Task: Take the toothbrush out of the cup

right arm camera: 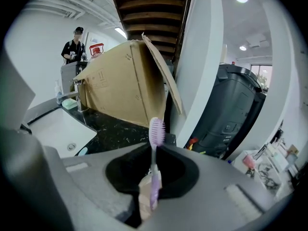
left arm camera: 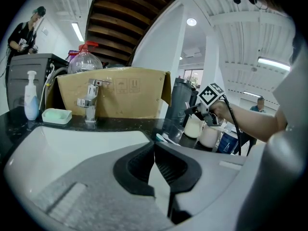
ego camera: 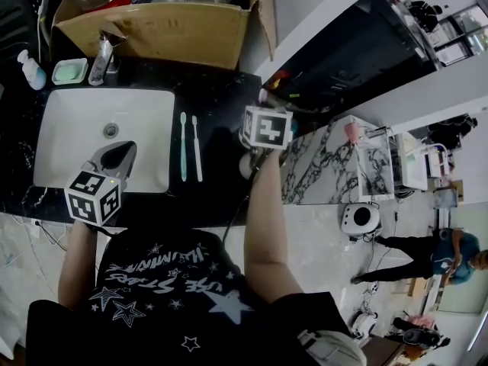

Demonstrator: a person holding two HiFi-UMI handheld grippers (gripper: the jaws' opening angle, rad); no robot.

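Observation:
A purple toothbrush (right arm camera: pixel 154 177) stands upright between the jaws of my right gripper (right arm camera: pixel 155 153), bristle head (right arm camera: pixel 157 131) on top; the jaws are shut on its handle. A cream cup (right arm camera: pixel 142 198) shows just below the jaws. In the head view the right gripper (ego camera: pixel 265 114) hovers over the dark counter's right end, with the brush head (ego camera: pixel 263 95) poking out beyond it and a pale cup (ego camera: pixel 245 165) under the wrist. My left gripper (ego camera: pixel 122 155) sits over the sink's front edge; its jaws (left arm camera: pixel 154 146) are shut and hold nothing.
Two toothbrushes (ego camera: pixel 190 148) lie on the counter right of the white sink (ego camera: pixel 76 128). A faucet (ego camera: pixel 101 61), green soap dish (ego camera: pixel 69 71) and pump bottle (ego camera: pixel 30 69) line the back, before a cardboard box (ego camera: pixel 160 25). A black bin (right arm camera: pixel 231 114) stands right of the counter.

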